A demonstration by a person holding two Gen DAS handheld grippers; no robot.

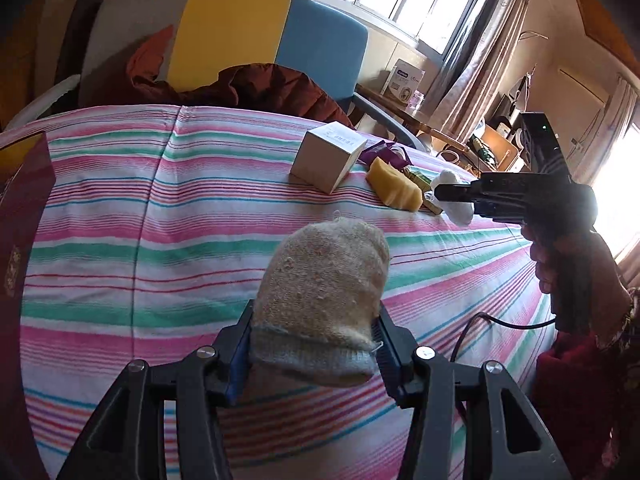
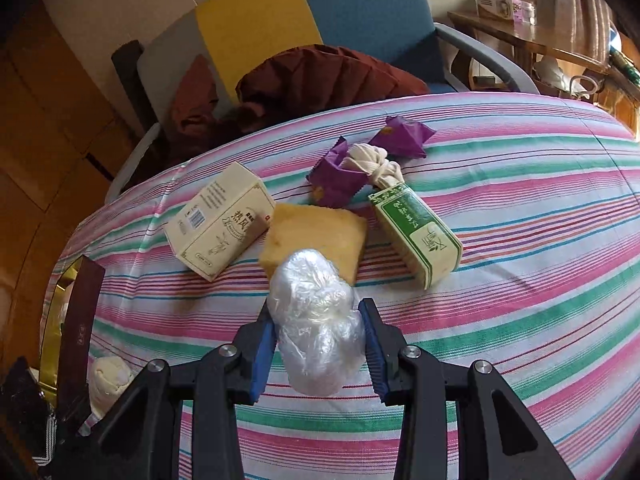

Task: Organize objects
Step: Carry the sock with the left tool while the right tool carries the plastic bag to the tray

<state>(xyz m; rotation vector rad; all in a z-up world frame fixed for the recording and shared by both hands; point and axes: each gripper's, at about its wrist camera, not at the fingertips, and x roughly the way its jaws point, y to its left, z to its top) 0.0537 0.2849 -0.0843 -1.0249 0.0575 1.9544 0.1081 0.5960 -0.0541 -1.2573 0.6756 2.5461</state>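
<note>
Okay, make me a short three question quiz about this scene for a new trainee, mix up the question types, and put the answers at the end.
1. True or false: the left gripper is shut on a rolled knit sock.
2. The right gripper holds: A) the yellow sponge; B) a wad of clear plastic; C) the green box.
3. Fill in: the knotted white cloth lies between two ____ wrappers.

Key: 1 true. 2 B. 3 purple.
</note>
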